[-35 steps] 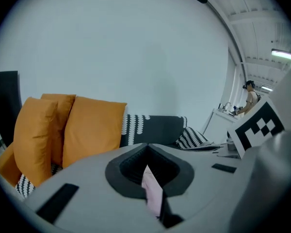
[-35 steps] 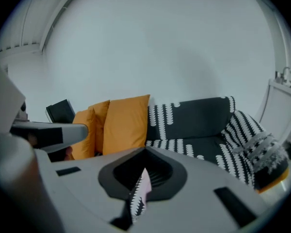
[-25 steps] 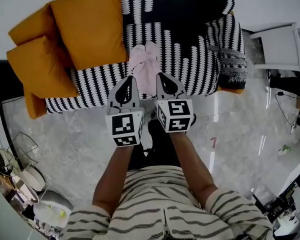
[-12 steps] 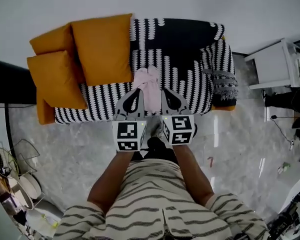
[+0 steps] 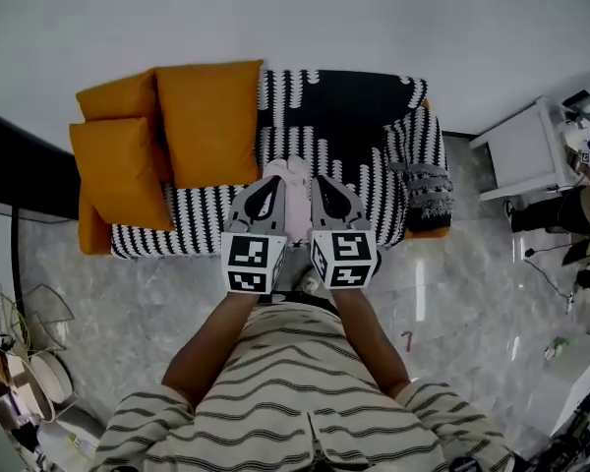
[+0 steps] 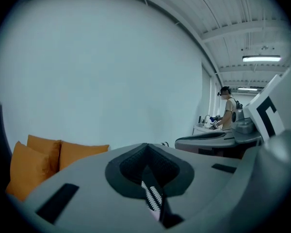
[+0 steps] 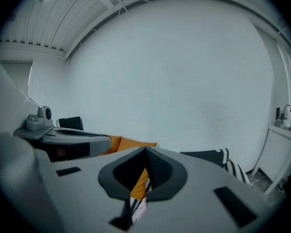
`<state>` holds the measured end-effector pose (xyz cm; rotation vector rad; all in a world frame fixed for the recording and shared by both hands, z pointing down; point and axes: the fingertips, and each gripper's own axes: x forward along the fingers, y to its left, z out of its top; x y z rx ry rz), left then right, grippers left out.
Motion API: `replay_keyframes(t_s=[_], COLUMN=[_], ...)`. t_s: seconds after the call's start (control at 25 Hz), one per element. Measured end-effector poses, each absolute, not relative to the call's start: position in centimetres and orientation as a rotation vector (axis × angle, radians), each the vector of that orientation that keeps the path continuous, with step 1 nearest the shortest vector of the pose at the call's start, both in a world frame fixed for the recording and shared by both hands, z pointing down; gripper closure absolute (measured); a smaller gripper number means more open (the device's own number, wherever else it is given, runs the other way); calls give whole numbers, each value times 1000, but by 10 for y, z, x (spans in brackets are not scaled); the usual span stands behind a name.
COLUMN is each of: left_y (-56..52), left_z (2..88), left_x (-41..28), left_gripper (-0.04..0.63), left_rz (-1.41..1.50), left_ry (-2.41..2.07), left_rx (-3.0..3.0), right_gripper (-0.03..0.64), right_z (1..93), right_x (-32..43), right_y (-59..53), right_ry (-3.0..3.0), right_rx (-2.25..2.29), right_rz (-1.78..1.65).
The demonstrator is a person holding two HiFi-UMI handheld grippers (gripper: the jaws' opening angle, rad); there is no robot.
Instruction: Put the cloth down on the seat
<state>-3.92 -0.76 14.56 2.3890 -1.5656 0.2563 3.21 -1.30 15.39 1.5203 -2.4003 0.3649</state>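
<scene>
Markings: a black-and-white square marker pattern faced up from the cube on each gripper; no words could be read on them.
Grippers: two, the left gripper (image 5: 272,180) and the right gripper (image 5: 318,179), side by side and near each other.
Left jaws: pressed together at the tips, pinching nothing.
Right jaws: pressed together as well, holding nothing.
Arm pose: both bare forearms (image 5: 216,337) reached out from a striped shirt (image 5: 295,401), parallel, with the grippers aimed at the sofa and tipped slightly down.
Cloth: one pink cloth (image 5: 295,187), lying bunched on the seat (image 5: 369,180) at its near edge, showing between the two gripper tips in the head view and apart from both.
Sofa: one sofa (image 5: 374,116) under a black-and-white patterned cover, against the far wall.
Cushions: three orange cushions (image 5: 211,121), stacked at the sofa's left end.
Side table: one white side table (image 5: 519,150), just right of the sofa.
Floor: grey marbled tiles (image 5: 472,283).
</scene>
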Motion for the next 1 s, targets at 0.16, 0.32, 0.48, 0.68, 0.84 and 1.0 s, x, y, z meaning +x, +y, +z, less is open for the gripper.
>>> replay_keyframes(t_s=[0.16,0.32,0.48,0.68,0.84,1.0], left_y=[-12,-13,-13,-15,-18,-22], left_z=[122,99,86,74,69,65], left_x=[-42,-41,-39,-36,-33,-29], left_gripper=[592,592,592,592,592,592], left_rz=[210,149,116,84,73,58], left_ry=[-1596,-1630,-1643,-1646,-1643,-1650], left_rx=[2420,2461,2490,2522,2545,2559], right_gripper=[603,603,603,603,603,603], right_z=[128,111,95,86,80,74], right_x=[30,30,31,33,35,39], right_y=[-15,-15,-18,-18,-20,-25], right_ry=[-2429,-2451,-2472,-2479,-2487,-2498], right_rx=[1538,1550,1566,1581,1604,1624], right_rz=[300,242,190,161,146,123])
